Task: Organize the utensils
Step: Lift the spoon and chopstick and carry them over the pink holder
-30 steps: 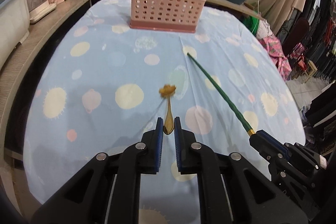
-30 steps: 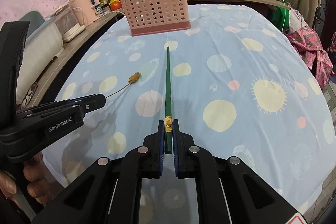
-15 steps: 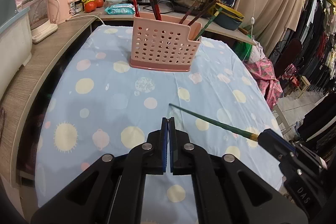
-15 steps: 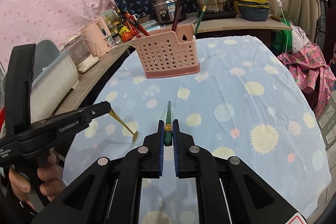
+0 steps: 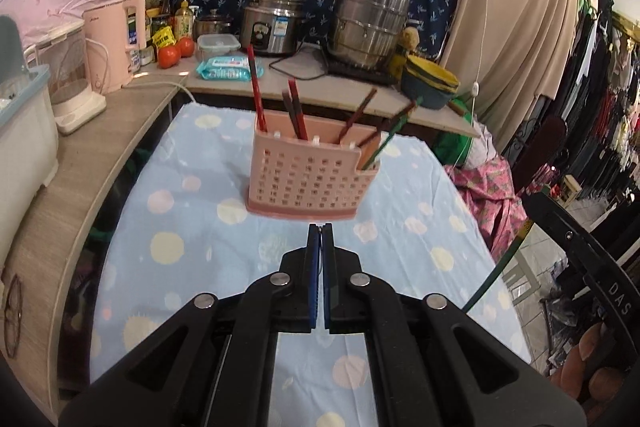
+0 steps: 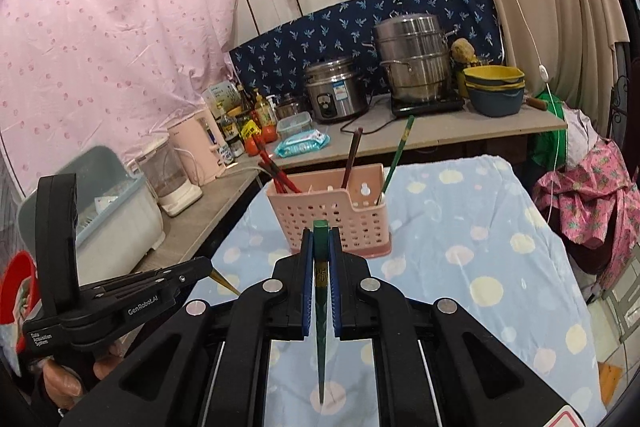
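Observation:
A pink perforated utensil holder (image 5: 308, 179) stands on the dotted blue tablecloth (image 5: 192, 227), with red, brown and green chopsticks in it; it also shows in the right wrist view (image 6: 344, 215). My left gripper (image 5: 320, 227) is shut above the table short of the holder; the gold spoon handle (image 6: 224, 281) sticks out of it in the right wrist view. My right gripper (image 6: 320, 233) is shut on a green chopstick (image 6: 321, 327), held upright with its tip pointing down. That chopstick shows at the right in the left wrist view (image 5: 500, 271).
A wooden counter (image 5: 80, 155) runs along the left and back with a pink kettle (image 5: 116, 43), tomatoes, a rice cooker (image 5: 272, 23), a steel steamer pot (image 5: 368, 23) and stacked bowls (image 6: 494, 87). Clothes hang at the right.
Both grippers have lifted their utensils off the table and risen. The spoon has gone out of the left wrist view. The green chopstick has swung from lying flat to pointing down.

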Tool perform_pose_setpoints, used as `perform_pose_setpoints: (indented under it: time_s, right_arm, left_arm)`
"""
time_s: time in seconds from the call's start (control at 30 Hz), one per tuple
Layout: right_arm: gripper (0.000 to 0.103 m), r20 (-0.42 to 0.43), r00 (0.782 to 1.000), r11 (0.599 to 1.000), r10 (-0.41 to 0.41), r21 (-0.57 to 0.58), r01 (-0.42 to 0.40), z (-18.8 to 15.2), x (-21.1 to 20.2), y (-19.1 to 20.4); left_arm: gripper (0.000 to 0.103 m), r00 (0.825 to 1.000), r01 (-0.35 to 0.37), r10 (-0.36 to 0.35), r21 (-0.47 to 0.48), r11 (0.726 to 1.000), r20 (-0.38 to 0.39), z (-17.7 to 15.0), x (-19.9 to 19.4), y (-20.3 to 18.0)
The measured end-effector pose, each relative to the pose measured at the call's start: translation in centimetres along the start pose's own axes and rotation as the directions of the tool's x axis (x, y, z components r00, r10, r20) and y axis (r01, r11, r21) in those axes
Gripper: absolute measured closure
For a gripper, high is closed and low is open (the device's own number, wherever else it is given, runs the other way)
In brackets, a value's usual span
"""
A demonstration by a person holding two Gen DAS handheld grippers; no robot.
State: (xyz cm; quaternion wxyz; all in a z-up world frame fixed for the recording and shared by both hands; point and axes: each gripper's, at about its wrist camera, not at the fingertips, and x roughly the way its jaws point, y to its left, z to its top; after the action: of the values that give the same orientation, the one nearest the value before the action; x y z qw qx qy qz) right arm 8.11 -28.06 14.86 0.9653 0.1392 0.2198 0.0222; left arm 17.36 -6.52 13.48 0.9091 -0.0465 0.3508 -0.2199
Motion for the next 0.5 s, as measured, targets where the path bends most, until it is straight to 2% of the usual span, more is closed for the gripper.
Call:
perform_pose_setpoints:
  time_s: [0.23, 0.5]
  right_arm:
    - [0.096, 0.100, 0.995, 1.000, 0.003, 0.012, -0.004, 5.2, 1.4, 0.0]
    - [0.096, 0.223, 0.975, 1.000, 0.007, -0.011, -0.005, 12.3, 4.1, 1.2]
  left_arm:
    - [0.102, 0.997, 0.040, -0.039, -0.007, 0.999, 0.066, 6.0, 0.1, -0.3]
    - [0.102, 0.985, 0.050, -0.052, 0.011, 0.999, 0.165, 13.3, 0.7, -1.8]
